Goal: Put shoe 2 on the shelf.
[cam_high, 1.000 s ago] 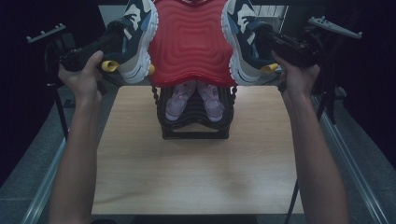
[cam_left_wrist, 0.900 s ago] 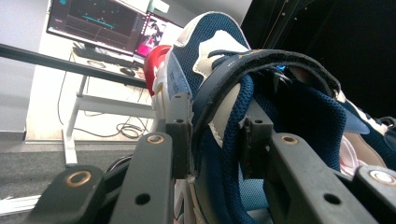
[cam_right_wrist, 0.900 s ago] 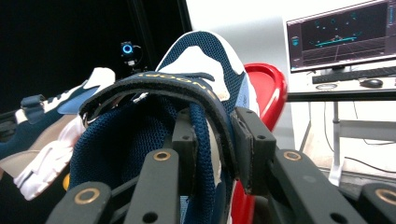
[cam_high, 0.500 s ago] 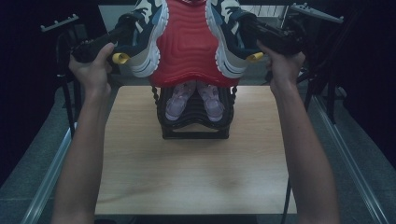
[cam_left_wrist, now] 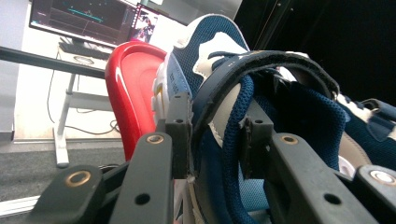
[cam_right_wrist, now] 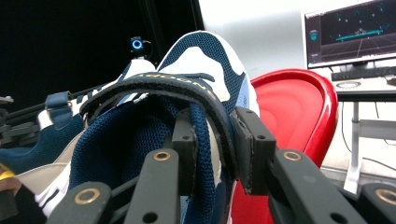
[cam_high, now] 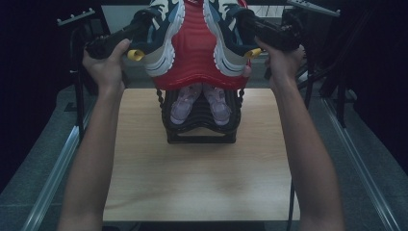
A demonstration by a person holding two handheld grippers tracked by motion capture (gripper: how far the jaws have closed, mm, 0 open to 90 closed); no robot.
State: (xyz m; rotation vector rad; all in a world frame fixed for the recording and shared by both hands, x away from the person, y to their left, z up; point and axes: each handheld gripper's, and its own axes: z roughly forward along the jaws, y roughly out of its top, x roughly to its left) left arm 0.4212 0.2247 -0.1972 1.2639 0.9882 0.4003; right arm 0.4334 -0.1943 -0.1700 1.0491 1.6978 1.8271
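I hold a pair of navy-and-white sneakers in the air, soles facing each other. My left gripper [cam_high: 144, 25] is shut on the collar of the left sneaker [cam_high: 163, 36]. In the left gripper view its jaws [cam_left_wrist: 215, 126] pinch the padded side wall of that sneaker [cam_left_wrist: 210, 60]. My right gripper [cam_high: 250, 26] is shut on the right sneaker [cam_high: 225, 38], and the right gripper view shows its jaws [cam_right_wrist: 212, 135] clamping that sneaker's collar [cam_right_wrist: 201, 56]. Both shoes hang in front of the red top shelf [cam_high: 195, 57] of a black shoe rack [cam_high: 199, 132].
A pair of pink shoes [cam_high: 185, 103] sits on a lower shelf of the rack. The rack stands at the far end of a wooden table [cam_high: 202, 178]. Metal rails and dark stands flank the table. A monitor [cam_right_wrist: 350, 32] on a desk lies beyond.
Both hands have risen and drawn inward, carrying the sneakers closer together over the red shelf. The grips look unchanged.
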